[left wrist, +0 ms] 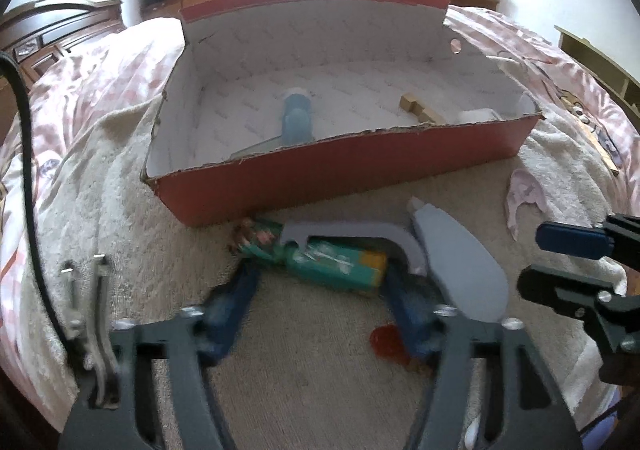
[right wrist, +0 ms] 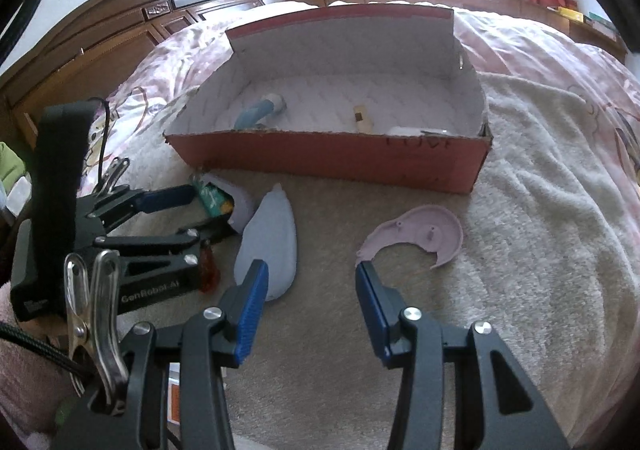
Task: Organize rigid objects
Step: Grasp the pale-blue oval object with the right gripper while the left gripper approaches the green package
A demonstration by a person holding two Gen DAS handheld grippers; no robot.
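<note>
Red cardboard box (left wrist: 340, 170) stands open beyond both jaw pairs, holding a blue tube (left wrist: 297, 118), a tan wooden block (left wrist: 420, 108) and a white piece (left wrist: 478, 116). Left gripper (left wrist: 320, 290) has jaws apart, straddling a green packet (left wrist: 340, 262) without visibly pressing it. Right gripper (right wrist: 312, 290) has jaws apart and empty, with a grey shell (right wrist: 268, 250) just left of them and a lilac curved piece (right wrist: 420, 238) just ahead.
</note>
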